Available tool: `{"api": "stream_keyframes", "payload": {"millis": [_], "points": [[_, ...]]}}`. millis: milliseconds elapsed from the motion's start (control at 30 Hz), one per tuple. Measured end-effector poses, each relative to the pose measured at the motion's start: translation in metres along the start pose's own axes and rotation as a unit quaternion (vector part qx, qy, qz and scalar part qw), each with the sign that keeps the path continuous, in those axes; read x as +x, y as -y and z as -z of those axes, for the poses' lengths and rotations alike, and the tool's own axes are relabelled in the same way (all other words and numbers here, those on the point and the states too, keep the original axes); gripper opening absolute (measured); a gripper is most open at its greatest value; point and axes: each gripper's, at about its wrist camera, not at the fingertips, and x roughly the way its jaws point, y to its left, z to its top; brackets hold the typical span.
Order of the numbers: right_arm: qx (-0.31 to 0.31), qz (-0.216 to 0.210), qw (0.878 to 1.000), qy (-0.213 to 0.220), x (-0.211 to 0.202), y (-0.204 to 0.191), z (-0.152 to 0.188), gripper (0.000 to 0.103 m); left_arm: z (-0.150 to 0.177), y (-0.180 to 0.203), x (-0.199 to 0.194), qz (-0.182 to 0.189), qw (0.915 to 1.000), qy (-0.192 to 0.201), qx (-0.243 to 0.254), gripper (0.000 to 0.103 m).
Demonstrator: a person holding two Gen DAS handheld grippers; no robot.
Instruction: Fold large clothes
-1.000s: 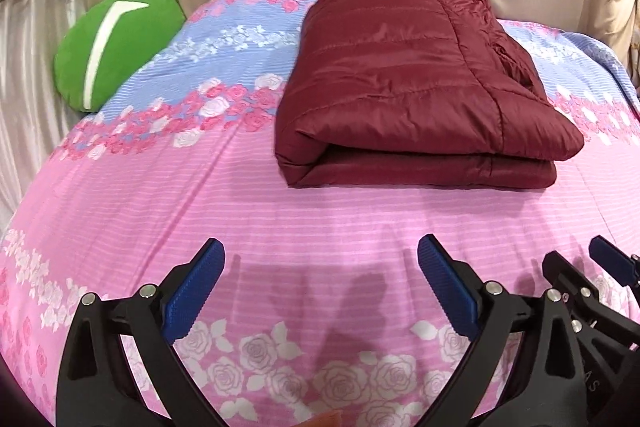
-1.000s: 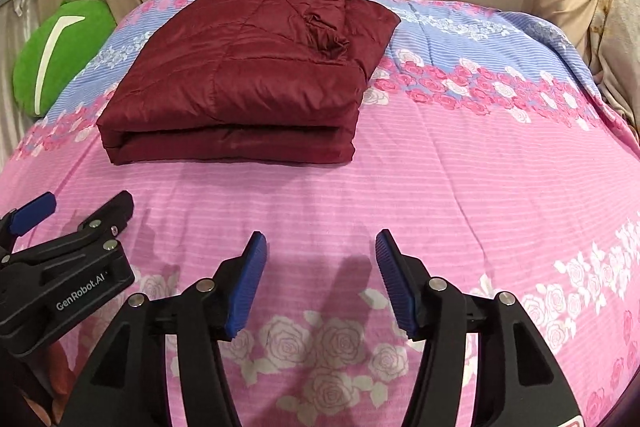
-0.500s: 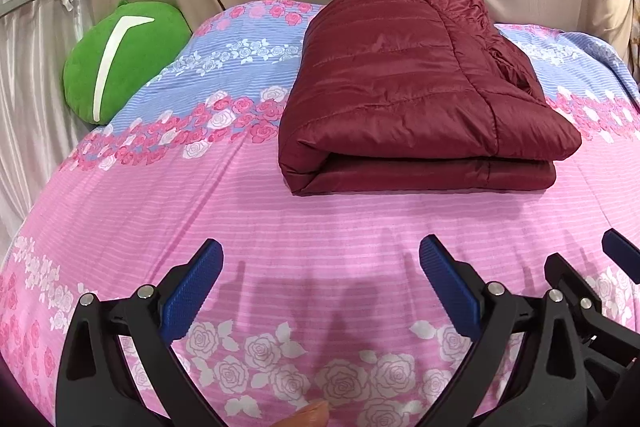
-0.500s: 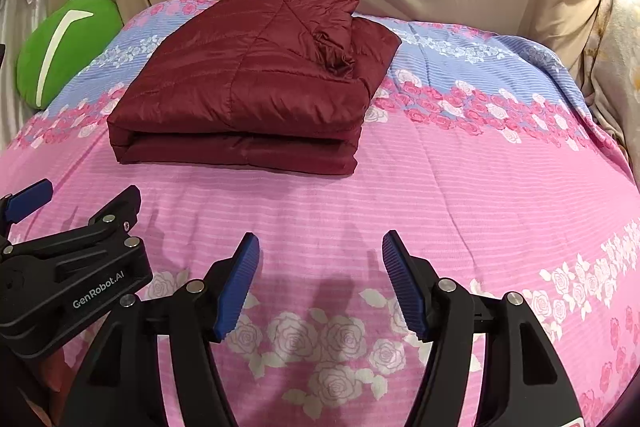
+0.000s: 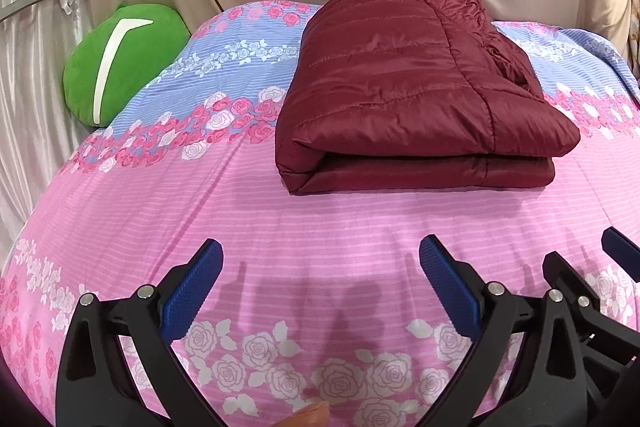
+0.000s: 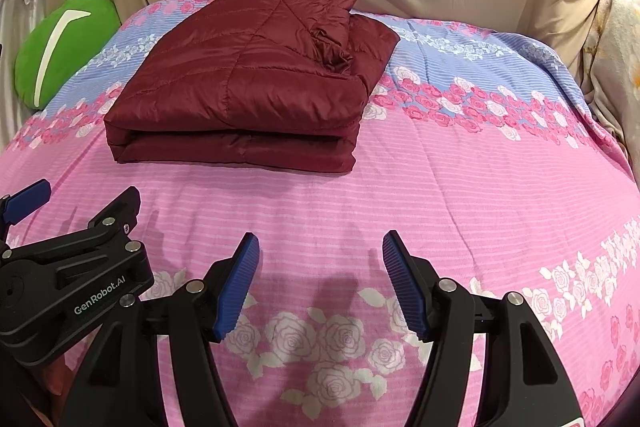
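Green cushion: far left, at the bed's edge against the pale drape; well apart from the jacket; no part in the fold.
Left gripper: blue pads spread wide, nothing between them; it hovers over bare pink cover, short of the jacket's near edge.
Bedspread: pink and blue, rose-printed; it lies smooth under the bundle, so the fold has a flat base.
Jacket: dark red quilted jacket, folded into a thick rectangle near the middle of the bed, toward the far side; layers stacked, near edge fairly even; a crumpled tuck of fabric sits on its right top.
Right gripper: pads parted and empty, just beside the left gripper and likewise clear of the cloth.
Step in hand: judged near done; only tidying looks left.
Doing it well: press the puffed layers flat with both tools rather than pinching; smooth the right-hand tuck inward; square the near corners; the slick padded shell may spring open, so move slowly.
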Motion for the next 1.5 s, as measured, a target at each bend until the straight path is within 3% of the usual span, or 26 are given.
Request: {"api": "stream_keyframes", "payload": {"millis": [1500], "points": [[0.0,-0.001,1.0,-0.002,0.0006,0.0015,0.0023,0.063,0.002,-0.0014,-0.0011,-0.008,1.0,0.001,0.0,0.095]]}}
